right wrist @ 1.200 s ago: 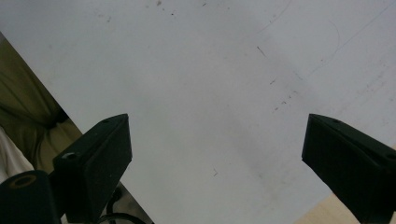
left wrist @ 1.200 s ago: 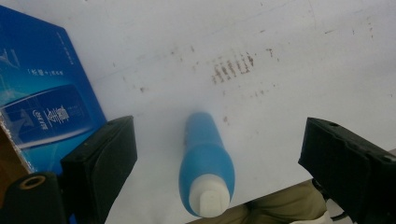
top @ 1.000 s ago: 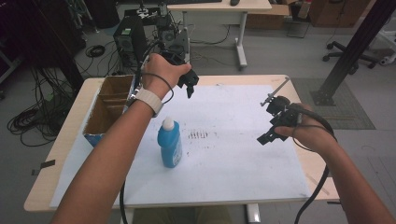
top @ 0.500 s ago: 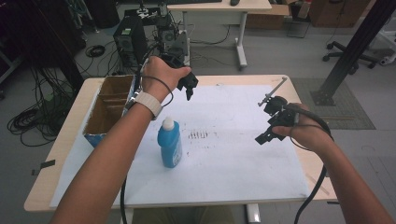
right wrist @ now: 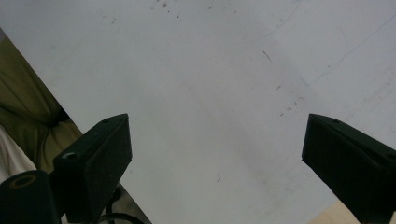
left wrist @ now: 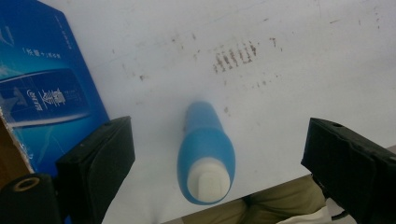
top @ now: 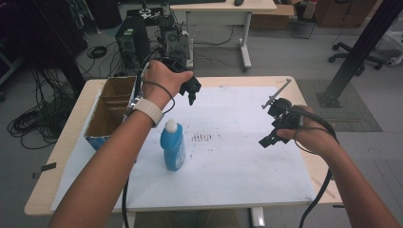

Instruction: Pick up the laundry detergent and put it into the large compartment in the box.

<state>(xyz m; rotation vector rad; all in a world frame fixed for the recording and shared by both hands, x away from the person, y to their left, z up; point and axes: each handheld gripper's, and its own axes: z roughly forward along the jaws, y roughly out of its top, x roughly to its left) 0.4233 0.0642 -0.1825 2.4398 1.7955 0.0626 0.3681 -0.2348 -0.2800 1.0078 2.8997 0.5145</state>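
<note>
A blue bottle with a white cap stands upright on the white sheet, left of centre. My left gripper hovers above the table's far part, beyond the bottle, open and empty. In the left gripper view the bottle appears from above, between the wide-apart jaws. My right gripper is held over the sheet's right side, open, nothing in it. The right gripper view looks down on bare white sheet between its spread jaws.
An open cardboard box with a blue side sits at the table's left edge. Dark smudges mark the sheet near its middle. Behind the table are computer cases, cables and another desk.
My left gripper has drifted slightly away from the bottle toward the far edge. The right gripper has barely shifted.
</note>
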